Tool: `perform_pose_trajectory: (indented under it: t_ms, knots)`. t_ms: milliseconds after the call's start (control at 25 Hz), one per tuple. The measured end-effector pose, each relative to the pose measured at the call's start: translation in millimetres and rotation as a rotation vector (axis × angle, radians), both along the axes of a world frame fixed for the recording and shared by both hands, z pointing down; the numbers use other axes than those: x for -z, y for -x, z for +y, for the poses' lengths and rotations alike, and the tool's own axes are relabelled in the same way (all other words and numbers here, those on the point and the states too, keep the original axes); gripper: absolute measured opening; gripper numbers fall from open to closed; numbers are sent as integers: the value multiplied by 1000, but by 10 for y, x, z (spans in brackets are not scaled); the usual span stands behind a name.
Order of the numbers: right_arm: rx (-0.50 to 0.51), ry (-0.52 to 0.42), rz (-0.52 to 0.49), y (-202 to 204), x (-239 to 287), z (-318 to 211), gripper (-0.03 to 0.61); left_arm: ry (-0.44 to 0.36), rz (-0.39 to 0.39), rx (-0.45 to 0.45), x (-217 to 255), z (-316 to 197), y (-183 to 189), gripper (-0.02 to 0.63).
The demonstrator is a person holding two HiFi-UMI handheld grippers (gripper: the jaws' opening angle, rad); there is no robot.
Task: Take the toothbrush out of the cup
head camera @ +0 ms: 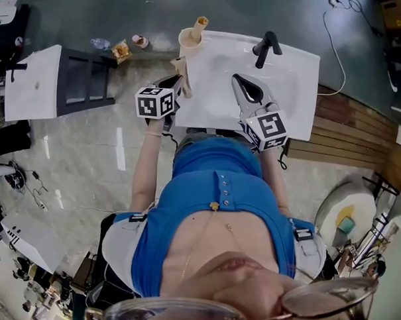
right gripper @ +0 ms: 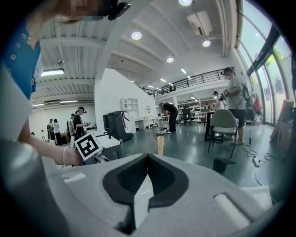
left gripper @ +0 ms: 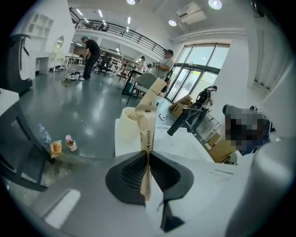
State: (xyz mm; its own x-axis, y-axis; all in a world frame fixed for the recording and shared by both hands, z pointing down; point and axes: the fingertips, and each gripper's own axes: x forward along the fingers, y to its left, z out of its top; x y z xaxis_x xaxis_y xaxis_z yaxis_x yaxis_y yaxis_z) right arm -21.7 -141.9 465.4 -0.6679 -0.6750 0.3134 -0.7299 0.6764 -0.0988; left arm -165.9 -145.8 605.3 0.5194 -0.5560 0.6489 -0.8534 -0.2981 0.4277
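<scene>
**A:** Step in hand?

**B:** Lifting out, and by the look of it done. Left gripper (left gripper: 147,159) pinched shut on the paper-wrapped toothbrush (left gripper: 146,129), held upright in front of the cup (left gripper: 126,134) at the centre of the left gripper view. In the head view, clear of the cup and just below it, upper middle.

**A:** Anything left inside?

**B:** A second tan stick (head camera: 200,23), leaning out over the rim.

**A:** Right gripper (right gripper: 147,162)?

**B:** Closed on nothing, over the sink (head camera: 296,65).

**A:** Next?

**B:** Probably setting down. Keep the pinch firm, find a bare spot, then release.
</scene>
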Motion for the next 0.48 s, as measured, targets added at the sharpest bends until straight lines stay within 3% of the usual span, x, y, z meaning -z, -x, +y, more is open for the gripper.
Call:
perform_pose_trajectory:
  t_ms: [200, 480]
  knots:
    - [-10, -1, 4, -13, 2, -11, 2, 41, -29, -39, -131, 35, -27, 25]
    - [-34, 1, 9, -56, -12, -20, 2, 87, -9, -20, -324, -11, 9, 26]
